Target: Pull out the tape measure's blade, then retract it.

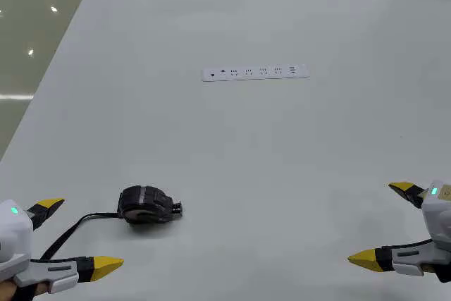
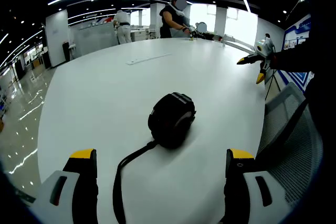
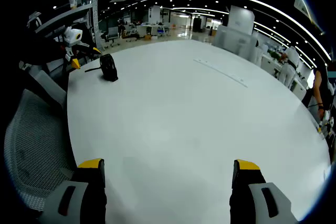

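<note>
A black tape measure (image 1: pixel 146 205) lies on the white table (image 1: pixel 239 139), its blade wound in and a black wrist strap (image 1: pixel 70 234) trailing toward the near left. My left gripper (image 1: pixel 77 234) is open just left of it, jaws wide, nothing held. From the left gripper view the tape measure (image 2: pixel 171 119) sits a short way ahead between the yellow-tipped fingers (image 2: pixel 83 157). My right gripper (image 1: pixel 384 223) is open at the near right, far from the case. In the right gripper view the tape measure (image 3: pixel 108 67) is small at the far left, beside the left gripper (image 3: pixel 79 51).
A white power strip (image 1: pixel 255 72) lies flat across the middle of the table, seen also as a power strip (image 3: pixel 220 72) in the right gripper view. A mesh chair (image 3: pixel 31 140) stands at the table's near edge. People (image 2: pixel 173 19) stand beyond the far side.
</note>
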